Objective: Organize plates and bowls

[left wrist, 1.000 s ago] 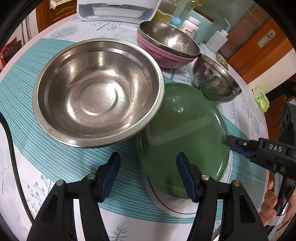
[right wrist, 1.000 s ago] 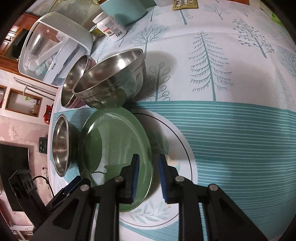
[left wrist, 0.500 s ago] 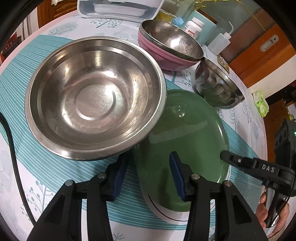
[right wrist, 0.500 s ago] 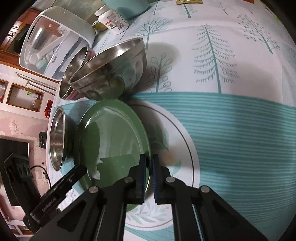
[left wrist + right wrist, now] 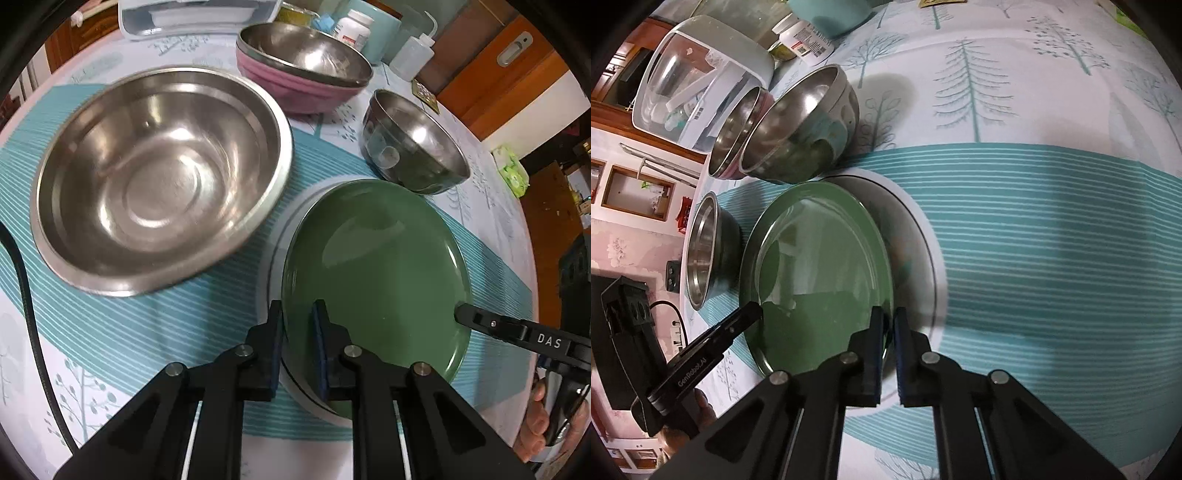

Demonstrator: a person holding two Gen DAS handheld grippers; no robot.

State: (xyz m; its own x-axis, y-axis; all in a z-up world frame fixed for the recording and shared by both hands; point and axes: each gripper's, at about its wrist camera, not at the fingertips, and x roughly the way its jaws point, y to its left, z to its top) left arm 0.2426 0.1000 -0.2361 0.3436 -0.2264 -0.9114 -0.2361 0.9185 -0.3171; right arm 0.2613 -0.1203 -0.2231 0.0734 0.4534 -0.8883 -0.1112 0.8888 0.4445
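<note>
A green plate (image 5: 376, 266) lies on a white plate (image 5: 271, 258) whose rim shows under it. My left gripper (image 5: 298, 314) is shut on the green plate's near-left rim. My right gripper (image 5: 888, 317) is shut on the opposite rim of the green plate (image 5: 820, 266), and its finger shows in the left wrist view (image 5: 480, 321). A large steel bowl (image 5: 159, 177) sits to the left. A small steel bowl (image 5: 410, 144) stands behind the plate. Another steel bowl sits nested in a pink bowl (image 5: 295, 88) further back.
A clear plastic container (image 5: 199, 14), a pill bottle (image 5: 352, 27), a squeeze bottle (image 5: 412, 55) and a teal canister (image 5: 380, 33) stand at the table's far edge. A black cable (image 5: 22, 266) runs along the left. The tablecloth has teal stripes and tree prints.
Both grippers have closed onto the green plate's rim, left jaws narrowing from wide open. The view has shifted right, so the large bowl now lies apart from the plate.
</note>
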